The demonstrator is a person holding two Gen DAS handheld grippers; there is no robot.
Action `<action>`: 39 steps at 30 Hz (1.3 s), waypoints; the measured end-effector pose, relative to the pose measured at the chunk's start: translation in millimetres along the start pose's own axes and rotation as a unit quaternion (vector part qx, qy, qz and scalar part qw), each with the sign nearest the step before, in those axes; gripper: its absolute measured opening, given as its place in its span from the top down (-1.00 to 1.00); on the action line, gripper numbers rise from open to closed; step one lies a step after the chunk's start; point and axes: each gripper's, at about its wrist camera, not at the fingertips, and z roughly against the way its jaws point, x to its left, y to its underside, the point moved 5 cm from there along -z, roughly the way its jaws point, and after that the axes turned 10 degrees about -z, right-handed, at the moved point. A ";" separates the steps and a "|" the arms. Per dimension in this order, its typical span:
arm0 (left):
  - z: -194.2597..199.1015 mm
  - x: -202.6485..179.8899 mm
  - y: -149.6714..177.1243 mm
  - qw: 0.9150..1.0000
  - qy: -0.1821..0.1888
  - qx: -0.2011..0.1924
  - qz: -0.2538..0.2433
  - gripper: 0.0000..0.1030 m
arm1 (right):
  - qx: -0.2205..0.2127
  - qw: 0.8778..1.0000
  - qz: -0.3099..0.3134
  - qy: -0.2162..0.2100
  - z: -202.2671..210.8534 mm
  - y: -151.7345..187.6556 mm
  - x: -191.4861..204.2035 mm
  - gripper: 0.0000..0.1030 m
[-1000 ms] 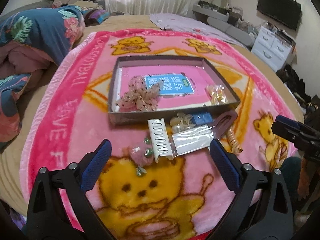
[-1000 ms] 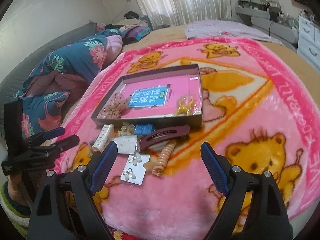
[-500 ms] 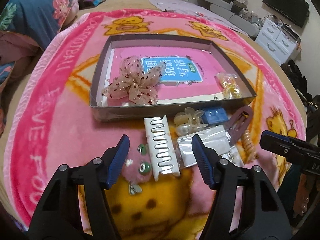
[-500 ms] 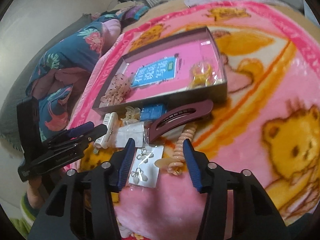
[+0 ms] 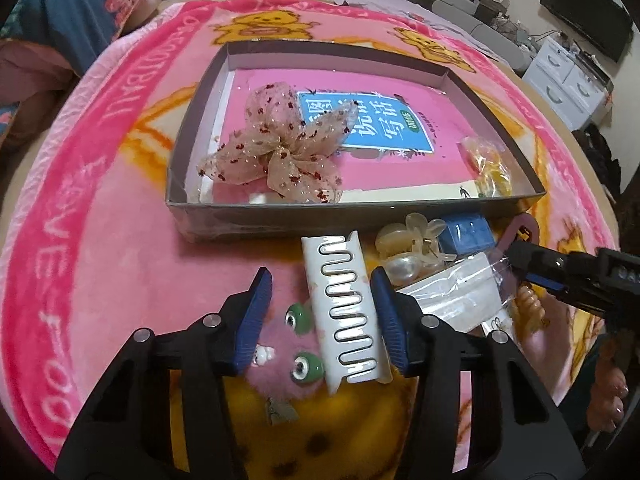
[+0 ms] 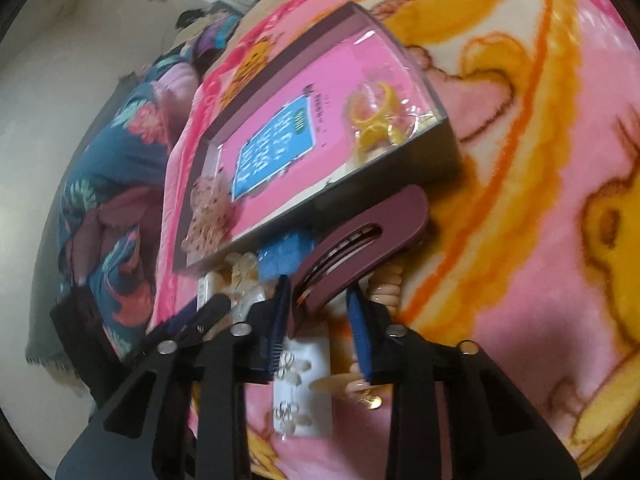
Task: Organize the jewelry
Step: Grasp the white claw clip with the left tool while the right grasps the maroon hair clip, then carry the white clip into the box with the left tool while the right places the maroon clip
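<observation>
Now the left tongs [image 5: 320,316] sit open around the white comb clip [image 5: 344,312], and the right tongs [image 6: 320,320] sit open around the purple hair clip [image 6: 360,240], ready to lift both into the box [image 5: 360,216].

A pink teddy-bear blanket [image 5: 100,216] covers the bed, with a floral quilt [image 5: 68,4] and a white dresser [image 5: 568,84] behind.

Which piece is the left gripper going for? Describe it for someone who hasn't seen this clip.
Find the grey tray on the pink blanket. Just in front of its near wall lies a white hair clip, the only piece with a long wavy slot.
</observation>
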 end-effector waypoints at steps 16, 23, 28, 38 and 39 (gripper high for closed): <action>29.7 -3.5 -5.5 0.999 0.014 -0.040 -0.004 0.58 | -0.108 0.992 0.064 0.030 43.0 -12.6 -8.7 0.83; 45.1 4.4 -6.2 0.998 0.018 -0.057 0.007 0.60 | -0.149 0.984 0.082 0.058 60.1 -17.8 -14.5 0.84; 60.0 15.2 -8.8 0.997 0.019 -0.077 0.021 0.60 | -0.174 0.978 0.102 0.061 76.1 -17.9 -11.5 0.85; 90.2 44.2 -17.0 0.992 0.010 -0.116 0.057 0.61 | -0.199 0.968 0.147 0.052 94.0 -17.4 11.3 0.85; 93.2 46.2 -18.4 0.991 0.009 -0.120 0.058 0.61 | -0.198 0.967 0.152 0.050 94.3 -17.3 15.2 0.85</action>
